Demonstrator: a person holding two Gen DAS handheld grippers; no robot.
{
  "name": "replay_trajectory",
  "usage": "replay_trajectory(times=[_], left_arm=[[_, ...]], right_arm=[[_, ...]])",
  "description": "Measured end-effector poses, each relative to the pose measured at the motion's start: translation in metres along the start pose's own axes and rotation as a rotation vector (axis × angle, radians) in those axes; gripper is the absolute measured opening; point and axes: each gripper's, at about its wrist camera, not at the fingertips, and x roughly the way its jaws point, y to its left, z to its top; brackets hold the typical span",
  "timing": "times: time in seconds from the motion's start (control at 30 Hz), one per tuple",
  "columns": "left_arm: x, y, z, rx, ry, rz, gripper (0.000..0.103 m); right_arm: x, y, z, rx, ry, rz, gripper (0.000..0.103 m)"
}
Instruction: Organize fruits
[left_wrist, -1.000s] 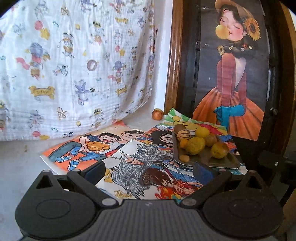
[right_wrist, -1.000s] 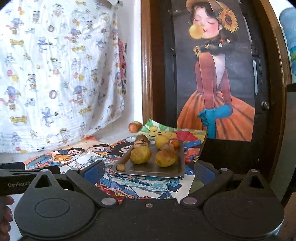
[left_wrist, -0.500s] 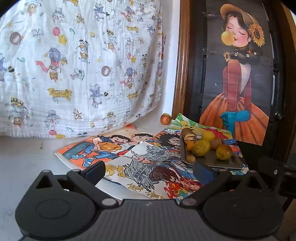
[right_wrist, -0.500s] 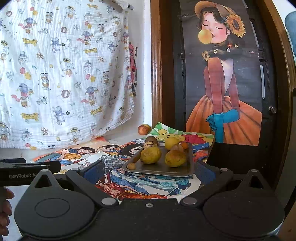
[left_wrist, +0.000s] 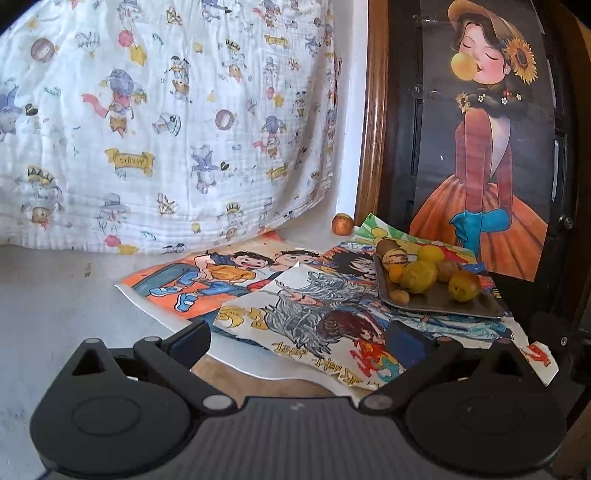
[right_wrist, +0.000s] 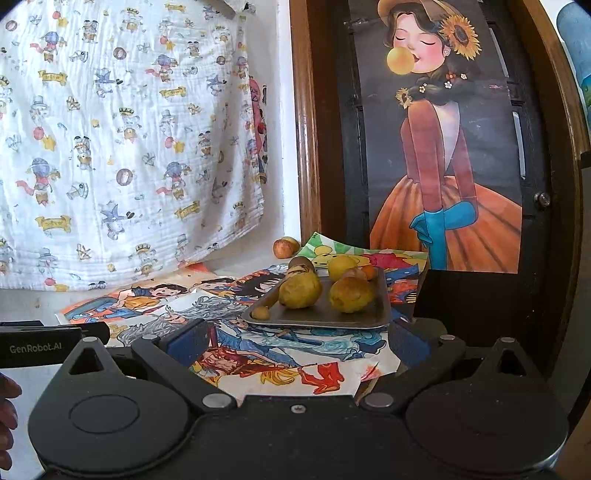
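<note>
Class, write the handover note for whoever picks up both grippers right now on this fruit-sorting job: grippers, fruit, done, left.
Left gripper: open, empty, held back from the tray.
Right gripper: open, empty, facing the tray.
Metal tray: sits on the cartoon posters, with several yellow and brown fruits on it.
One reddish fruit: off the tray, on the surface by the wall behind it.
Done: most fruit appears gathered on the tray.
Left: probably collect the stray reddish fruit and put it on the tray.
</note>
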Motion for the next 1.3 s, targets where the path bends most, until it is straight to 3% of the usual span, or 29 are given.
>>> replay_trajectory(times=[1.3], left_arm=[[0.0032, 0.0076, -0.0101, -0.009, 0.013, 0.005, 0.103]], right_arm=[[0.0051, 0.0024, -0.0054, -0.011, 0.007, -0.046, 0.102]])
